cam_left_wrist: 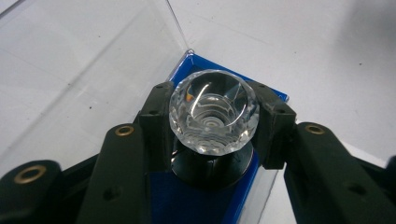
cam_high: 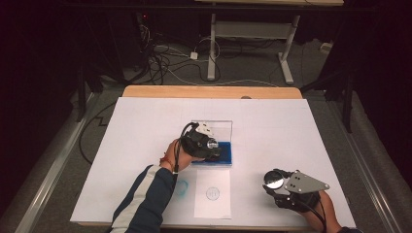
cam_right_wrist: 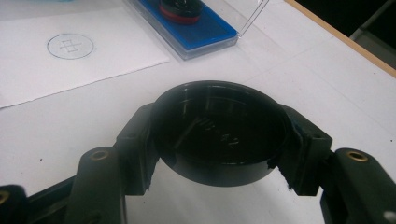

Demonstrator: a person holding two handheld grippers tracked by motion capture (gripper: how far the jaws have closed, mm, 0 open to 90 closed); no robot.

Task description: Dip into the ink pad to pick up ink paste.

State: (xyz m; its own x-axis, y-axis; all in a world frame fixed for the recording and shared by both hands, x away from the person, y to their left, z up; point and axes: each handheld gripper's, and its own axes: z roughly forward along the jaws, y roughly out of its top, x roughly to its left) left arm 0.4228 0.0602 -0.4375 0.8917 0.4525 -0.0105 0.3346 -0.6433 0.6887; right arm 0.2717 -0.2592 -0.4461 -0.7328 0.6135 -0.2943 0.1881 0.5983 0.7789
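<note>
Here we have the left gripper [cam_left_wrist: 212,122] clenched on a faceted crystal knob [cam_left_wrist: 213,111] above the blue-lined clear case [cam_high: 224,151] at frame centre, while the right gripper [cam_right_wrist: 219,140] grips a black round lid [cam_right_wrist: 219,128], lower right. Next, we judge: bring them together squarely.

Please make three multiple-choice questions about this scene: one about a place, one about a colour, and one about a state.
1. Where is the crystal-topped stamp?
A. over the blue pad
B. on the paper sheet
C. on the floor

2. What colour is the pad in the clear case?
A. red
B. blue
C. green

3. What is the state of the right gripper?
A. open and empty
B. shut on the round black cap
C. lying on the table without a hand

Answers: 1 A, the left gripper holds it above the blue surface; 2 B, it shows blue in the high view; 3 B, both jaws press the round black cap.
</note>
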